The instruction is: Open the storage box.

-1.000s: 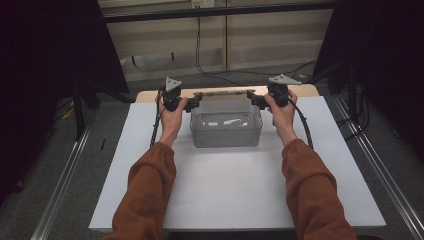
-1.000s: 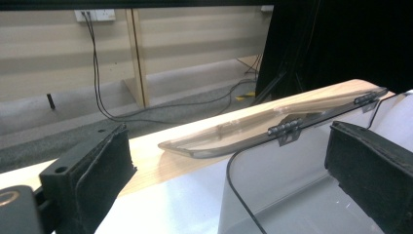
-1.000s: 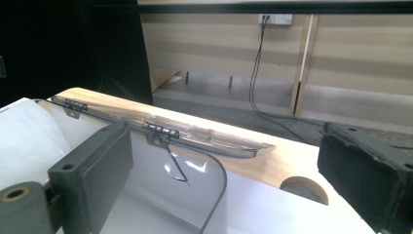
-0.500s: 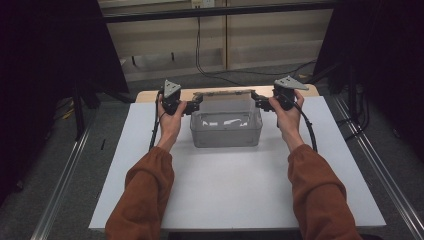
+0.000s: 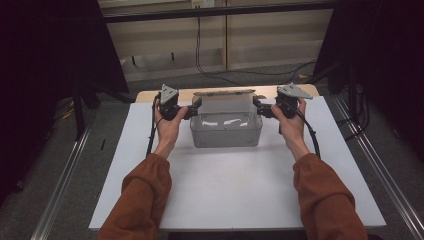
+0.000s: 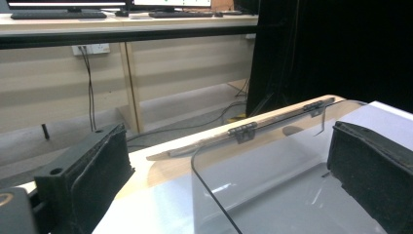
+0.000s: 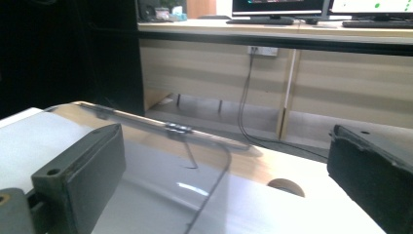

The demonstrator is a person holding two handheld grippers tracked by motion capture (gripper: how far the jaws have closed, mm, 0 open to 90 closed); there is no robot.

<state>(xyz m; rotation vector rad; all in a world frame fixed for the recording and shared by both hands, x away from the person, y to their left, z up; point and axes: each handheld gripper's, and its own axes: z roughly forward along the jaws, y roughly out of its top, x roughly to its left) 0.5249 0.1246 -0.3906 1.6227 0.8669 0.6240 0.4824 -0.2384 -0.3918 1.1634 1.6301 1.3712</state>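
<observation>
- Both hands had drawn outward from the box (image 5: 226,131) since a second before, so that the left gripper (image 5: 196,106) and right gripper (image 5: 256,105) each stood just off an end wall instead of against it; the box itself had kept its place.
- Right gripper's jaws had just been opening and stood wide apart, with the box's rounded corner (image 7: 214,165) between them but untouched by either pad.
- Left gripper's jaws also stood well apart, one pad (image 6: 87,180) outside the box and the other (image 6: 370,170) beyond the clear wall, neither pressing on it.
- The box sat at the far middle of the white board (image 5: 235,200), near its back edge.
- It was clear, smooth plastic, oblong with rounded corners, and its lid (image 5: 225,92) was swung back on two small dark hinges (image 6: 242,130) along the far rim.
- No writing or label could be read on it.
- The pads were black blocks with a fine ribbed face, and a grey three-cornered plate topped each gripper.
- Rust-coloured sleeves (image 5: 145,195) covered both forearms.
- A pale wooden tabletop (image 5: 310,91) with a round hole (image 7: 286,187) showed behind the board.
</observation>
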